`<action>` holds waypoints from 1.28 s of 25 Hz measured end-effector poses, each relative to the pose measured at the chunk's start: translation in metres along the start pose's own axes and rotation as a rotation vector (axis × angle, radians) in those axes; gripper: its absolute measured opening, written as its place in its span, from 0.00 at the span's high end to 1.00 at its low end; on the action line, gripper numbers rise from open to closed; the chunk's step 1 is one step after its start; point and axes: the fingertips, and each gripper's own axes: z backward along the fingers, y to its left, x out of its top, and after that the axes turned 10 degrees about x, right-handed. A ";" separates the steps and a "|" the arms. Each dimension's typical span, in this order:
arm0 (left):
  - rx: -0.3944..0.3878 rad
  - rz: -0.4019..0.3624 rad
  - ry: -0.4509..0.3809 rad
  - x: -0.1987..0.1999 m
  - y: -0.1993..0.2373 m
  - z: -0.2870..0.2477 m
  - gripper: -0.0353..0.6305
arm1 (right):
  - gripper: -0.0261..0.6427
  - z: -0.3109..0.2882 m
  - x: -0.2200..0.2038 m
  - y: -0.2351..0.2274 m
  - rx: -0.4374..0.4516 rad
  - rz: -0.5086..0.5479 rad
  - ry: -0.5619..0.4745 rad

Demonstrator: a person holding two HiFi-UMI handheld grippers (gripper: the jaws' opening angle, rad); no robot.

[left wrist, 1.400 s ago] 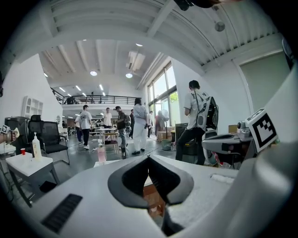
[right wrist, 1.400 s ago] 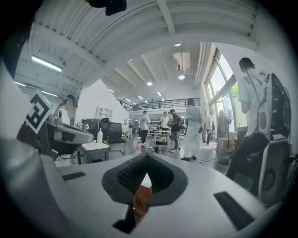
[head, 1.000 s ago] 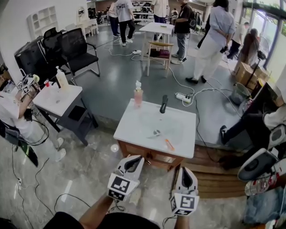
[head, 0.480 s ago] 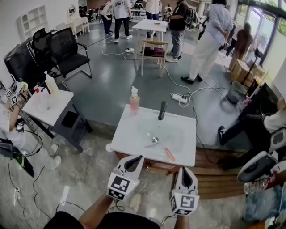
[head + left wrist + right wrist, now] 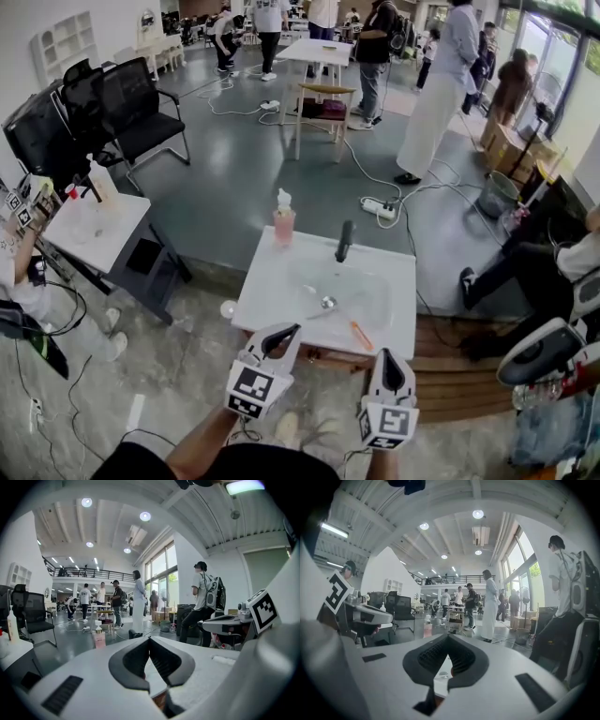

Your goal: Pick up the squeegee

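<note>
While the counter (image 5: 267, 295) apparently lay beyond reach, left gripper (image 5: 282, 330) and right gripper (image 5: 388, 357) hung low in frame, jaws closed and empty; the presumed squeegee (image 5: 361, 335), orange, lay mid-frame on the counter's right.

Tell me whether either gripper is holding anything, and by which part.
Nothing is held. The left gripper and the right gripper both have their jaws shut together with nothing between them, short of the white sink stand.
</note>
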 end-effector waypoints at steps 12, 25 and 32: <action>0.053 0.029 0.038 -0.009 0.016 -0.049 0.94 | 0.96 -0.057 -0.015 -0.029 0.062 -0.021 0.035; 0.159 0.095 0.158 -0.053 0.031 -0.132 0.94 | 0.96 -0.152 -0.064 -0.075 0.188 -0.054 0.170; 0.204 0.139 0.241 -0.098 0.040 -0.164 0.94 | 0.96 -0.194 -0.114 -0.079 0.270 -0.069 0.256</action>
